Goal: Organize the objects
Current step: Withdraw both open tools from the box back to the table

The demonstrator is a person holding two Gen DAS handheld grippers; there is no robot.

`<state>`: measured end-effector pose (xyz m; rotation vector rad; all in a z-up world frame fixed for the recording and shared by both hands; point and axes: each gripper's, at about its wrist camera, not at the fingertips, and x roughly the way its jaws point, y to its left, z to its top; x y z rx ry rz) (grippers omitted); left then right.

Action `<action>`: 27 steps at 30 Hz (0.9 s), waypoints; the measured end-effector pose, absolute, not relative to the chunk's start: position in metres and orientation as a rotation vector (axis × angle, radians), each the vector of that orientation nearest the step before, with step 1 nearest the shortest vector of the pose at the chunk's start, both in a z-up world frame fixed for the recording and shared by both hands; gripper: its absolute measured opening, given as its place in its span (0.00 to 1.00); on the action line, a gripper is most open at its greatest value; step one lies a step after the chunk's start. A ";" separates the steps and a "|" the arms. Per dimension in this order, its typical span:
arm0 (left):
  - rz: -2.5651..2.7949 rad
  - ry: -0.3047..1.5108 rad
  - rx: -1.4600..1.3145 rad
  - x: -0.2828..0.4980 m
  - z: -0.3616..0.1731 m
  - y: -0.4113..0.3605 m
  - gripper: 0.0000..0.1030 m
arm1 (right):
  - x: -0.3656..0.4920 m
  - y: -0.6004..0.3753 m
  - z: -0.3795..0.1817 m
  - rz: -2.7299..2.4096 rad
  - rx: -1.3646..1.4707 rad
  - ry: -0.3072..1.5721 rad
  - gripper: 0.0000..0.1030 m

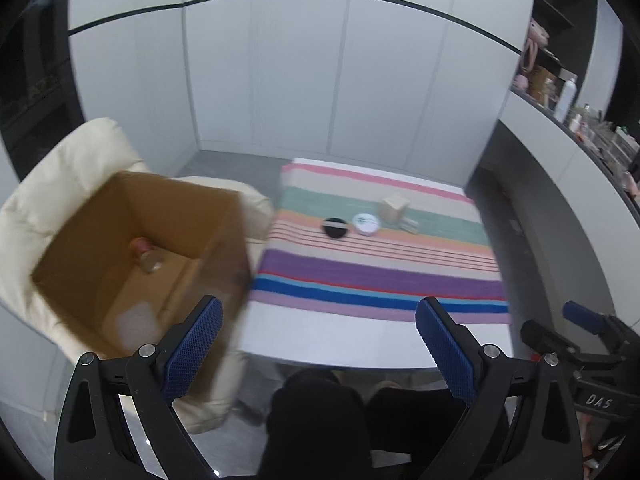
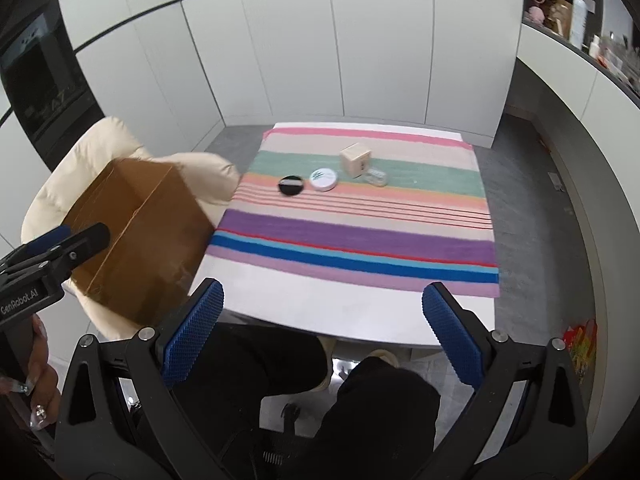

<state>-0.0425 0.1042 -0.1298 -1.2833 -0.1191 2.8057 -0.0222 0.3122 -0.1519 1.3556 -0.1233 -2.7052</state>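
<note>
Four small things remain on the striped cloth point(image 2: 360, 232) that covers the worktop point(image 2: 340, 312), all grouped toward its far edge: a black round compact point(image 2: 291, 186), a white round tin point(image 2: 323, 179) just beside it, a pale wooden cube point(image 2: 355, 159), and a small clear item point(image 2: 376, 178) near the cube, too blurred to name; the cardboard box point(image 1: 132, 256) stands open on a cream chair point(image 1: 60, 184) past the left edge of the worktop, probably so that things drop into it easily; one bottle with a red cap point(image 1: 145, 255) lies already inside. The left gripper point(image 1: 320, 344) and the right gripper point(image 2: 324, 332) both hover over the near edge; their fingers are wide apart and hold nothing.
</note>
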 end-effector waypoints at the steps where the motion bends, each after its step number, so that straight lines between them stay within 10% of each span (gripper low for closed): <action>1: 2.805 -0.108 -1.272 -0.045 -0.130 0.111 0.95 | -0.023 0.319 -0.154 -2.713 1.361 -0.126 0.98; 27: 2.701 0.002 -1.486 -0.214 -0.258 0.176 0.95 | -0.160 0.391 -0.267 -2.756 1.348 -0.198 0.98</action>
